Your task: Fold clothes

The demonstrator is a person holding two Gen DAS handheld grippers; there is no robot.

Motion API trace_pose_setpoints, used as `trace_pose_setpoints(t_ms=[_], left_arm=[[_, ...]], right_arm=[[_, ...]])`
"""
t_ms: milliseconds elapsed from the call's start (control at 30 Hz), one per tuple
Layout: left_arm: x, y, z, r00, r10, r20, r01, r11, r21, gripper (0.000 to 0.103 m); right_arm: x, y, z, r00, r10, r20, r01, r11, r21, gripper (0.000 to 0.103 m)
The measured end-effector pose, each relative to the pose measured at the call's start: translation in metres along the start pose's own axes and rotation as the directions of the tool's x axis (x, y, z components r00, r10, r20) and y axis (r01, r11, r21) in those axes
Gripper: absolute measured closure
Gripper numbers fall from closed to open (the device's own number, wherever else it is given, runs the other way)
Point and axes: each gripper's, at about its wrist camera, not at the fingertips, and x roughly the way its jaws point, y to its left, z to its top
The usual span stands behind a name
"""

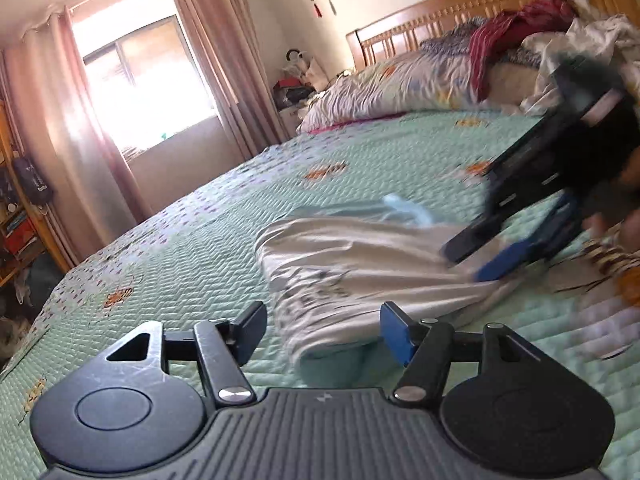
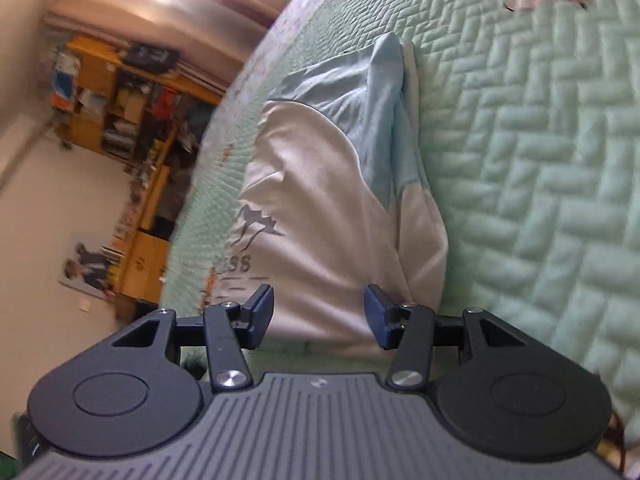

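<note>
A white garment (image 1: 360,256) with light-blue parts and a grey print lies crumpled on the green quilted bedspread (image 1: 192,256). My left gripper (image 1: 323,332) is open, low over the quilt, with the garment's near end between and just beyond its fingers. My right gripper (image 1: 468,262), blurred, reaches down onto the garment's right end with its fingers apart. In the right wrist view the right gripper (image 2: 320,314) is open over the white garment (image 2: 320,184), with the blue sleeve (image 2: 360,92) lying farther off. Neither gripper holds any cloth.
A heap of bedding and clothes (image 1: 500,56) lies against the wooden headboard (image 1: 460,8). A bright window with pink curtains (image 1: 132,92) stands left of the bed. Cluttered wooden shelves (image 2: 120,112) are past the bed's edge. A person's hand (image 1: 624,228) holds the right gripper.
</note>
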Motion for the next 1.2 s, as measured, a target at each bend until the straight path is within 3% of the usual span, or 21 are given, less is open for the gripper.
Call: trace_pose_setpoints(t_ms=[133,300,400,567,633,800,933,1033,1100,1200], left_arm=[[0.022,-0.010,-0.012,0.992,-0.071,-0.105,0.070,0.997,-0.012,0.049],[0.006,-0.034,-0.028,0.977,-0.177,-0.120,0.172,0.984,-0.052,0.055],[-0.012,-0.035,-0.028,0.986,-0.147,-0.079,0.144,0.989,-0.039,0.053],[-0.021,0.008,-0.011,0.999,-0.036,0.037,0.041,0.990,-0.137,0.041],[-0.010,0.020,-0.006,0.997,-0.056,0.061,0.066,0.984,-0.168,0.039],[0.017,0.023,-0.008,0.979,-0.161,0.123,0.182,0.965,-0.189,0.038],[0.033,0.015,-0.027,0.967,-0.238,0.094,0.253,0.947,-0.200,0.038],[0.043,0.015,-0.037,0.967,-0.245,0.062,0.253,0.941,-0.226,0.038],[0.048,0.017,-0.040,0.965,-0.258,0.047,0.262,0.931,-0.255,0.038],[0.055,0.016,-0.044,0.962,-0.271,0.022,0.266,0.923,-0.277,0.036]], right_arm=[[-0.011,0.042,0.007,0.997,-0.011,0.077,0.023,0.988,-0.153,0.048],[0.042,0.107,0.028,0.998,0.067,0.021,-0.058,0.950,-0.307,0.036],[0.078,0.124,0.029,0.998,0.044,-0.040,-0.055,0.936,-0.348,0.035],[0.111,0.120,0.019,0.992,-0.072,-0.105,0.026,0.921,-0.389,0.036],[0.122,0.115,0.015,0.984,-0.120,-0.135,0.056,0.914,-0.403,0.036],[0.099,0.113,0.044,0.998,-0.018,-0.054,-0.003,0.932,-0.362,0.036],[0.079,0.111,0.069,0.998,0.067,0.019,-0.058,0.942,-0.331,0.035],[0.114,0.100,0.109,0.979,0.202,-0.013,-0.201,0.961,-0.190,0.032],[0.159,0.081,0.131,0.959,0.267,-0.093,-0.270,0.963,-0.012,0.024],[0.218,0.052,0.167,0.980,0.125,-0.155,-0.110,0.989,0.102,0.025]])
